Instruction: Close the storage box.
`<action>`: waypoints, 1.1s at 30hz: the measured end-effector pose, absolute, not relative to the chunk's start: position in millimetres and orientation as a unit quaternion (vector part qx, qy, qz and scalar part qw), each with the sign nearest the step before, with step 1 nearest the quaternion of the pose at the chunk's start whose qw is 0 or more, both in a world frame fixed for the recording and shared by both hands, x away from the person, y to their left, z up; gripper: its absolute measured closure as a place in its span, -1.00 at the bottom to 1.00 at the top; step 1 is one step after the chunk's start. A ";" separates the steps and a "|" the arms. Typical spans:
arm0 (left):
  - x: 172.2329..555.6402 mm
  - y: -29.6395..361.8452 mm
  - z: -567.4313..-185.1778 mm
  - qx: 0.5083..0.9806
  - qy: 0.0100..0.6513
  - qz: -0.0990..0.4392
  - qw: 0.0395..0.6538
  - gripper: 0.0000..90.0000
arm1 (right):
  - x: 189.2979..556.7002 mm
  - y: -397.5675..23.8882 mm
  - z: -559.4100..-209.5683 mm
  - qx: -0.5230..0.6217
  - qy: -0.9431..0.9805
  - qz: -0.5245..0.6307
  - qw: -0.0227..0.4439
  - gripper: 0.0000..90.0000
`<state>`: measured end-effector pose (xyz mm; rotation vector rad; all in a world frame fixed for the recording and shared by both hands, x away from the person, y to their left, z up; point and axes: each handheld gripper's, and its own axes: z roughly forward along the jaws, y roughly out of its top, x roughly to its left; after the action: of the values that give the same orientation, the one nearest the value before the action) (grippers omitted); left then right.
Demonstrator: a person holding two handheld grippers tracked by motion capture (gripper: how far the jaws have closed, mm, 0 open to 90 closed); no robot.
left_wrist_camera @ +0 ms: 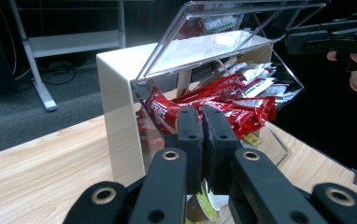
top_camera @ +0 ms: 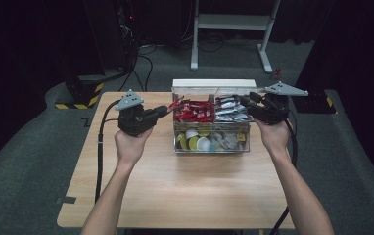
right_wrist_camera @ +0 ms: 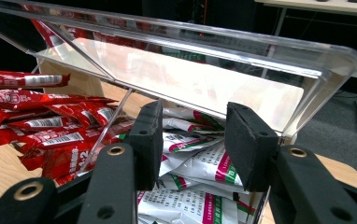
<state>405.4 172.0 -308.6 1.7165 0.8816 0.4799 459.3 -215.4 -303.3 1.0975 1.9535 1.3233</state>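
On pale wood-grain bench (top_camera: 175,191), left: left gripper (top_camera: 161,111) aimed right at box, jaws pressed together, empty. Centre, far side: clear acrylic organizer box (top_camera: 212,144), long axis left-right, lid (right_wrist_camera: 190,79) tilted open. Glossy red sachets (left_wrist_camera: 223,105) left compartment, white sachets (right_wrist_camera: 190,186) right, round capsules (top_camera: 197,142) below. Right: right gripper (top_camera: 246,100) aimed left, jaws apart over white sachets.

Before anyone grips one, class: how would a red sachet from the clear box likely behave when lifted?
Probably light and floppy: the red sachets look thin, flat and crinkled. The glossy foil may slip between the jaws. They lie overlapped in a loose pile, so neighbours might drag along.
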 end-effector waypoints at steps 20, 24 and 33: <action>379.9 198.8 -302.0 0.718 0.364 0.208 0.555 0.92 | 459.6 -215.7 -302.8 0.407 0.724 0.490 0.265 0.27; 374.9 205.8 -302.9 0.713 0.367 0.210 0.559 0.92 | 459.5 -215.7 -302.9 0.407 0.724 0.490 0.265 0.28; 367.4 222.0 -304.2 0.708 0.375 0.218 0.558 0.92 | 459.1 -215.5 -303.2 0.408 0.724 0.489 0.265 0.28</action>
<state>367.4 222.0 -304.2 1.6695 0.8856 0.5141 459.1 -215.5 -303.2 1.1011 1.9561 1.3215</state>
